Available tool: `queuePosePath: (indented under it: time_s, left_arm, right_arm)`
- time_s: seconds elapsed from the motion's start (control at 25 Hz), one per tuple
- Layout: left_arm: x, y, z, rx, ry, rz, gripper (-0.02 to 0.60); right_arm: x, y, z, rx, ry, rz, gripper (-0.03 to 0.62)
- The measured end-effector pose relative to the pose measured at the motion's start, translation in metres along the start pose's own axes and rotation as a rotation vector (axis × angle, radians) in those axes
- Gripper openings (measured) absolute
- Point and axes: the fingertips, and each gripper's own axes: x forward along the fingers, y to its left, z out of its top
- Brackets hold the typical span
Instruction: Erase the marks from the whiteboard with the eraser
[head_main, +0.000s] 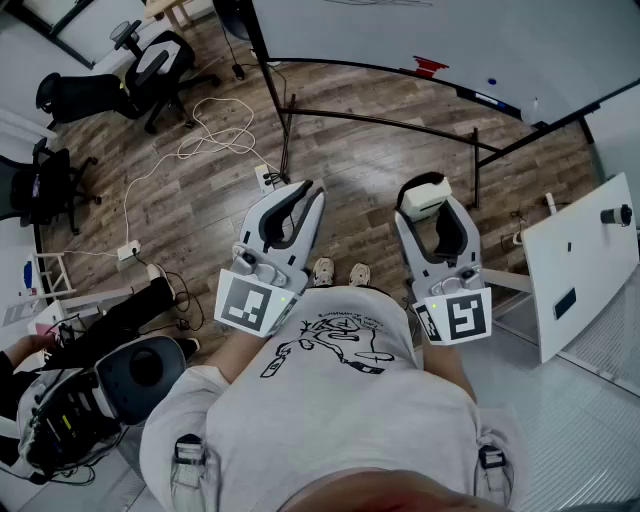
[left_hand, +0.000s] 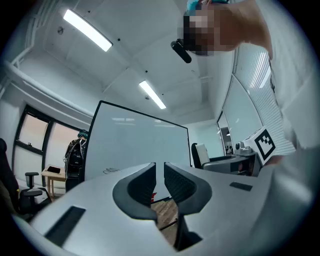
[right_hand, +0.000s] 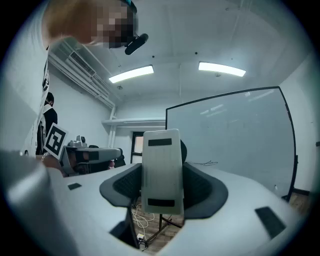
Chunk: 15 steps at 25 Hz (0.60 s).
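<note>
The eraser (right_hand: 161, 172) stands upright, clamped in the right tongs (head_main: 430, 200), well apart from the whiteboard (right_hand: 235, 135). Only the gripper views show a faint scribble (left_hand: 112, 170) low on the board; the head view cuts the board off. The left tongs (left_hand: 159, 181) are clenched on nothing. Cables (head_main: 215, 130) and office chairs (head_main: 150, 60) are on the floor nearby.

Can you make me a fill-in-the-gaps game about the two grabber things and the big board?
1. The eraser is clamped by the gripper in the person's ___ hand.
2. The left gripper has ___ between its jaws.
3. The whiteboard stands on a ___ floor.

Missing words: right; nothing; wooden.
</note>
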Motion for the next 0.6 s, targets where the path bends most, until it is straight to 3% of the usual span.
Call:
queuePosePath:
  time_s: [0.44,0.6]
  left_arm:
    - [-0.011,0.026,-0.002,-0.015,-0.005,-0.024,0.063]
    - [-0.012,0.033,-0.014,-0.020,0.039,-0.012,0.063]
  right_arm:
    - [0.028,0.021,-0.002,0.043,-0.028,0.000,0.259]
    - [0.032,0.020,-0.010,0.043,-0.018,-0.001,0.259]
